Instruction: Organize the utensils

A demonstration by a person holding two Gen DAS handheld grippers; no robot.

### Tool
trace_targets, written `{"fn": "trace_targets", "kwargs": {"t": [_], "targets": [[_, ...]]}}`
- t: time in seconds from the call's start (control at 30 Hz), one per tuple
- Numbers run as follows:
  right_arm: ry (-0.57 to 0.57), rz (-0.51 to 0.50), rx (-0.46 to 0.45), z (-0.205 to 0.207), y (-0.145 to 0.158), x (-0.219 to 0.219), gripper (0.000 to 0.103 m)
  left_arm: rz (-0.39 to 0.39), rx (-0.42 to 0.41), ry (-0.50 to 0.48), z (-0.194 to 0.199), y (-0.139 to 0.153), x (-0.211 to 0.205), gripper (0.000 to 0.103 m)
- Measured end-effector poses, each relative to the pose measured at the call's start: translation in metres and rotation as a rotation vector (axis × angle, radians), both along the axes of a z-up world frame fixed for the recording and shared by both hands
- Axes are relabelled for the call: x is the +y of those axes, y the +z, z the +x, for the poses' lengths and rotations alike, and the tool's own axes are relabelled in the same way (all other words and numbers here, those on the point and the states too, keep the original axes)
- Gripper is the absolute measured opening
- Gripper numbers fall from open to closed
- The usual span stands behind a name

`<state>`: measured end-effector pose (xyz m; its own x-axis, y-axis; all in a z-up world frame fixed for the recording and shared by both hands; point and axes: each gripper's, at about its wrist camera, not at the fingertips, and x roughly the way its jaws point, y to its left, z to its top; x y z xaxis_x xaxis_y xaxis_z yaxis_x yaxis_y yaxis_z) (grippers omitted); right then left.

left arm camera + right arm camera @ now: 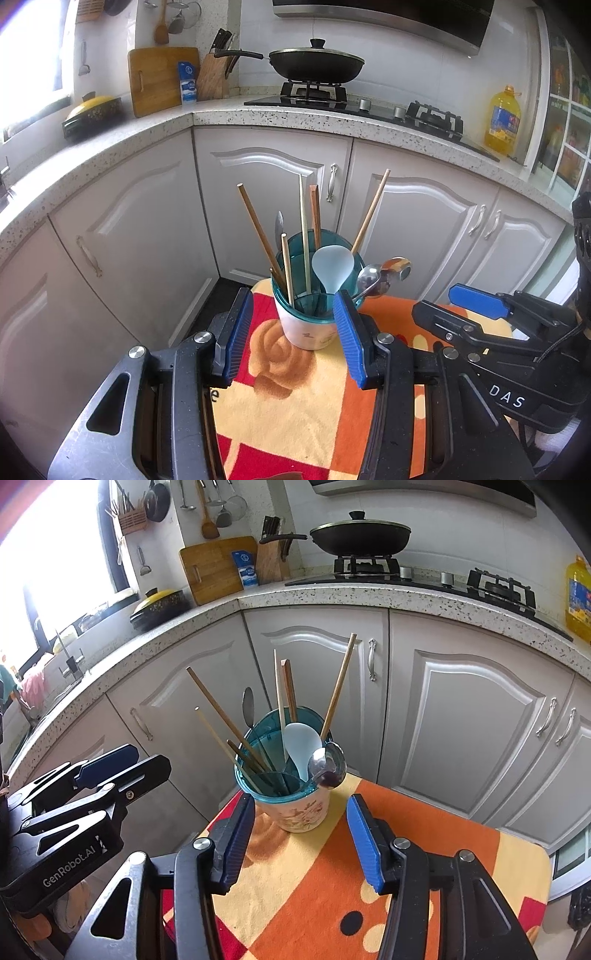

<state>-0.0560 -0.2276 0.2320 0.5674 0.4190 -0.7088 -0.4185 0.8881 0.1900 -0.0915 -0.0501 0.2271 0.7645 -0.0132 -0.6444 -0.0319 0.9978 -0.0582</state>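
A white floral utensil cup with a teal liner (308,325) (301,808) stands on a small table with an orange, red and yellow cloth (295,413) (325,886). It holds several wooden chopsticks (258,229) (221,712), a pale blue plastic spoon (332,264) (301,744) and metal spoons (384,275) (327,766). My left gripper (293,339) is open and empty, just in front of the cup. My right gripper (301,840) is open and empty, also just in front of the cup. Each gripper shows at the side of the other's view.
White kitchen cabinets (273,199) and a speckled worktop (273,118) curve around behind the table. On the worktop are a gas hob with a lidded black pan (314,64), a knife block (214,77), a cutting board (159,79) and a yellow oil bottle (502,122).
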Motion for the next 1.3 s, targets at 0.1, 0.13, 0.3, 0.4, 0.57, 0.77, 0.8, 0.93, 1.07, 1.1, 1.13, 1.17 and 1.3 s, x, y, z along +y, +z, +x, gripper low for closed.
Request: {"fn": "trace_targets", "kwargs": {"t": [0.1,0.13,0.3,0.4,0.57,0.77,0.8,0.93,1.07,1.1,1.13,1.17,1.3], "targets": [[0.0,0.002,0.0,0.0003,0.0003,-0.001,0.051,0.0,0.0,0.003,-0.0004,-0.0002,0.0005,0.044],[-0.001,0.0,0.001,0.0005,0.0,-0.001,0.051,-0.001,0.0,0.004,-0.0005,-0.0001,0.0005,0.044],[-0.001,-0.004,0.006,0.0002,-0.0008,0.0004,0.052,-0.003,-0.002,0.004,-0.0014,0.0002,0.0009,0.044],[0.006,-0.013,0.004,-0.0001,-0.0006,0.0026,0.052,-0.005,-0.001,0.001,-0.0014,0.0004,0.0017,0.044],[0.008,-0.012,0.007,-0.0005,-0.0015,0.0028,0.052,-0.007,-0.005,0.004,-0.0028,0.0012,0.004,0.044],[0.009,-0.013,0.014,-0.0003,-0.0026,0.0023,0.052,-0.009,-0.002,0.0,-0.003,0.0016,0.0037,0.044],[0.009,-0.014,0.015,-0.0001,-0.0027,0.0021,0.052,-0.009,-0.001,-0.001,-0.0026,0.0012,0.0029,0.044],[0.01,-0.016,0.018,0.0005,-0.003,0.002,0.052,-0.008,0.002,-0.006,-0.0021,0.0006,0.0016,0.044],[0.011,-0.021,0.023,0.0014,-0.0043,0.0027,0.053,-0.007,0.002,-0.006,-0.0012,0.0004,0.0015,0.044],[0.012,-0.022,0.025,0.0014,-0.0048,0.0031,0.053,-0.006,0.003,-0.005,-0.0011,0.0002,0.0013,0.044],[0.014,-0.022,0.026,0.0013,-0.0051,0.0033,0.053,-0.007,0.004,-0.005,-0.0009,0.0,0.0014,0.044],[0.016,-0.021,0.028,0.0013,-0.0057,0.0033,0.053,-0.009,0.004,-0.005,-0.0015,-0.0001,0.001,0.044],[0.021,-0.025,0.031,0.0006,-0.0062,0.0041,0.053,-0.012,0.005,-0.003,-0.0016,-0.0005,0.0014,0.044]]}}
